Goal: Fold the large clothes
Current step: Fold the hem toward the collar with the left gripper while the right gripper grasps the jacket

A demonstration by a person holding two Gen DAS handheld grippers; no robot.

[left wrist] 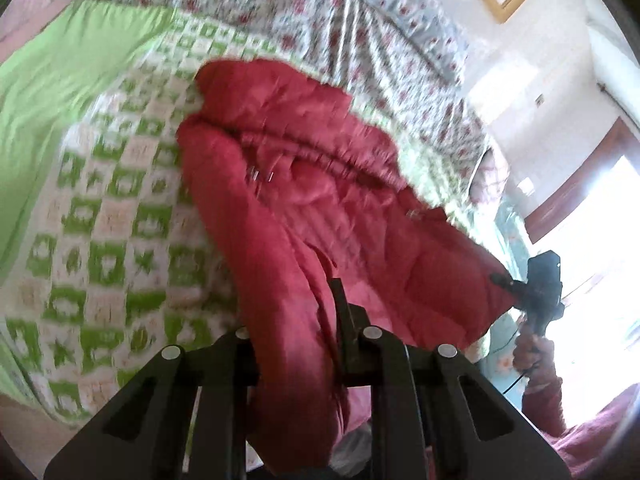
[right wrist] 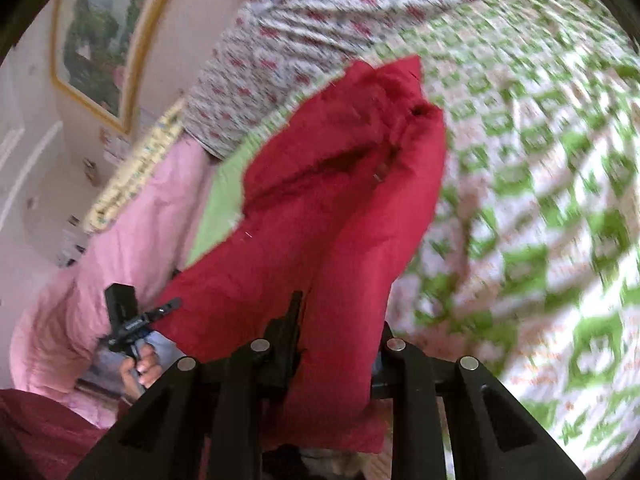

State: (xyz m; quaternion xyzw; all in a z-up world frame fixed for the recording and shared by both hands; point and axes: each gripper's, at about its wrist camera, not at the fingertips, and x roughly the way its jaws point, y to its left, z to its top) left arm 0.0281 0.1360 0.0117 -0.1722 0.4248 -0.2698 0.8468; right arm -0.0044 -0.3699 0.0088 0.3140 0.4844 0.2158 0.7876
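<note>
A red quilted jacket (left wrist: 320,184) hangs stretched above a bed with a green-and-white patchwork cover (left wrist: 104,208). My left gripper (left wrist: 308,320) is shut on one edge of the jacket, whose fabric spills over its fingers. My right gripper (left wrist: 504,280) shows at the right of the left wrist view, shut on the jacket's other corner. In the right wrist view the jacket (right wrist: 340,208) hangs from my right gripper (right wrist: 332,332), which is shut on it. My left gripper (right wrist: 168,306) shows at lower left there, pinching the jacket's edge.
A floral sheet (left wrist: 360,28) covers the far part of the bed. A pink quilt (right wrist: 132,232) lies at the bed's side. A framed picture (right wrist: 100,40) hangs on the wall. A bright doorway (left wrist: 600,240) is at right.
</note>
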